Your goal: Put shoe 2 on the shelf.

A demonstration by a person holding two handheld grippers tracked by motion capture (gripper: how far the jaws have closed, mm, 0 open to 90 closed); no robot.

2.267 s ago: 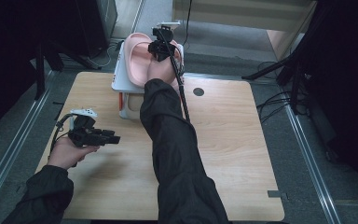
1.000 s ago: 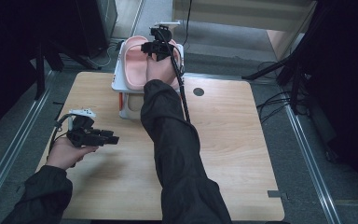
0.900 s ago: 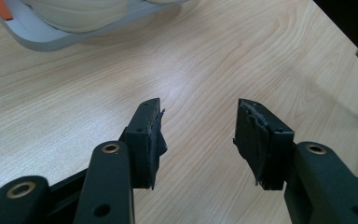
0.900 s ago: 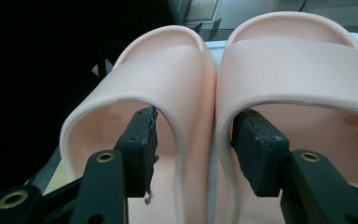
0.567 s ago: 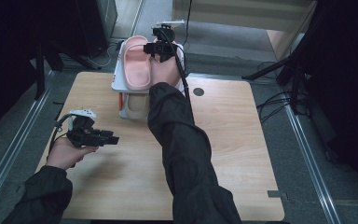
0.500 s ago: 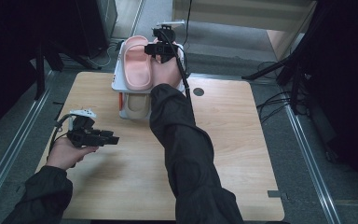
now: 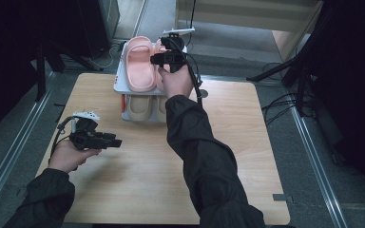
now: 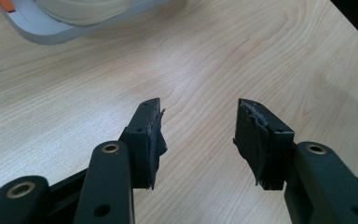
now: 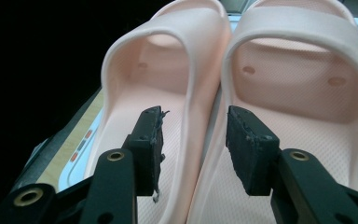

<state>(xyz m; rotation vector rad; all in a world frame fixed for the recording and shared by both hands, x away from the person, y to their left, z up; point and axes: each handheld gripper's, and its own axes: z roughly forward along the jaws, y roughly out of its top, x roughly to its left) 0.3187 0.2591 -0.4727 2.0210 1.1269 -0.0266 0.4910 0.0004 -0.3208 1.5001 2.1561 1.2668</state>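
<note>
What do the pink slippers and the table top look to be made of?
Pink slippers: seemingly moulded foam or soft rubber, matt; one-piece shape, fine dimpled footbed and thick rounded edges suggest it. Table top: light wood or a wood-look laminate, smooth with a slight sheen; a printed-looking grain runs across it, so which of the two stays open.

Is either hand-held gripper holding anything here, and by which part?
Nothing held. Left hand-held gripper is open over the wooden table; right hand-held gripper straddles the pink rubber slippers' adjoining sides without pressing.

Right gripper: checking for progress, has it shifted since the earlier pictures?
Yes. The right gripper has drifted rightward over the pink slippers on the rack, its jaws closing.
</note>
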